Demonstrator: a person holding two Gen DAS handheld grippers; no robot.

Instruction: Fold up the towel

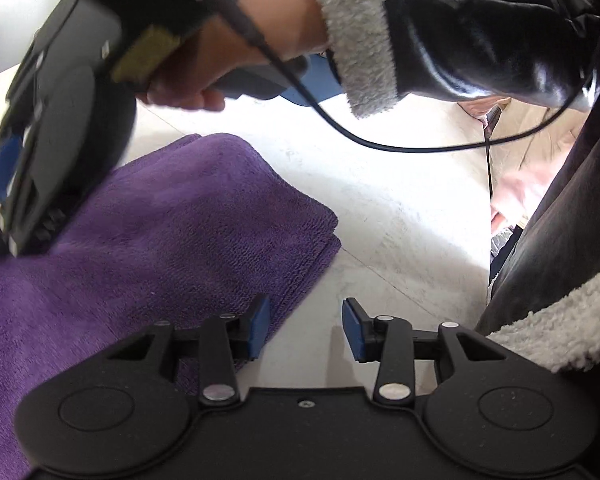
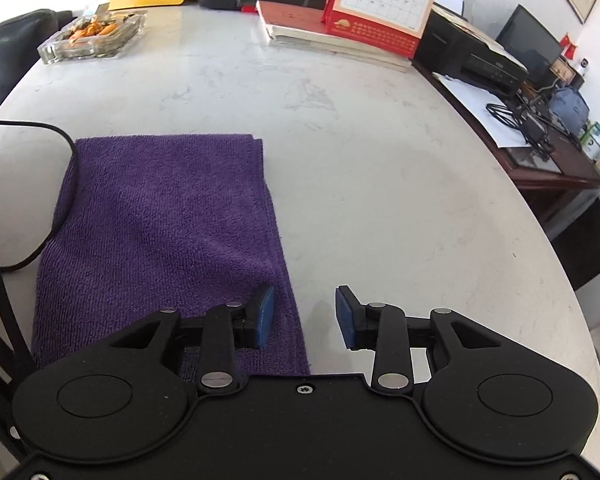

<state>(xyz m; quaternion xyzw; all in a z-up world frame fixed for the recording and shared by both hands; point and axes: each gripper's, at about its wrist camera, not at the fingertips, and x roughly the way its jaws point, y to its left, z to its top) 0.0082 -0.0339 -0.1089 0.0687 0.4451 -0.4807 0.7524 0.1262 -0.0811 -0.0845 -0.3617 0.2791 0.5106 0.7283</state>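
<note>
Towel (image 2: 160,224), purple and already folded into a long stack, lies flat on the pale table (image 2: 380,200). Its long axis runs from six o'clock to twelve in the right wrist view. The right gripper (image 2: 304,318) is nearer: its jaws stand partly apart and empty, straddling the towel's right edge, left pad over cloth, right pad over bare table. The left gripper (image 1: 306,330) hovers likewise at a corner, holding nothing. At eleven o'clock a glass ashtray (image 2: 94,38) holds butts and scraps.
</note>
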